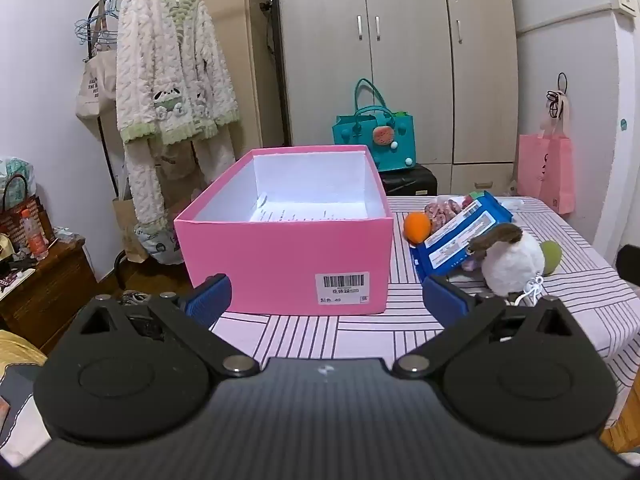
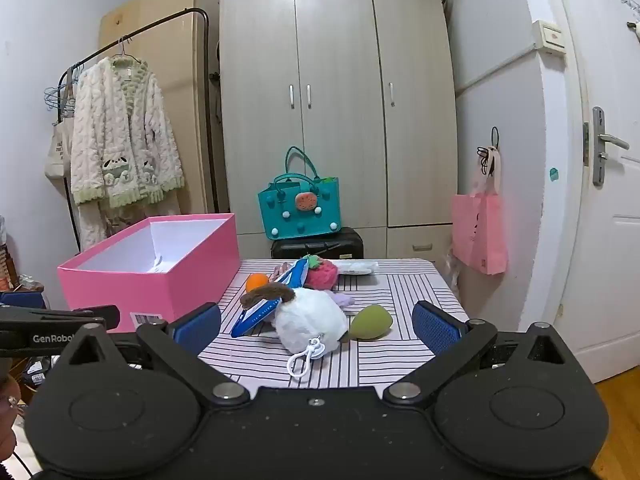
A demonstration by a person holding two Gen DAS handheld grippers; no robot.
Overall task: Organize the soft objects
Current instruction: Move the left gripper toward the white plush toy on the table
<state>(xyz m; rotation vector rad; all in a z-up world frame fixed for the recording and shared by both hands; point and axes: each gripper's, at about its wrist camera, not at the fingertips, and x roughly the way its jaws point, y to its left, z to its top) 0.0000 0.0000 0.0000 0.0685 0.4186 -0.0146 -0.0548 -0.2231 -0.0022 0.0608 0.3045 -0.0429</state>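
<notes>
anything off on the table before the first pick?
Nothing spilled or damaged. The blue packet lies propped at a slant on the heap of toys, under the white plush, so it isn't flat. The pink box holds only a paper slip. Left gripper and right gripper are both open.

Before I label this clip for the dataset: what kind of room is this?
Most likely a bedroom in a home. A tall wardrobe fills the back wall, a fleece robe hangs on a clothes rack, and plush toys lie on a striped table beside a pink box.
</notes>
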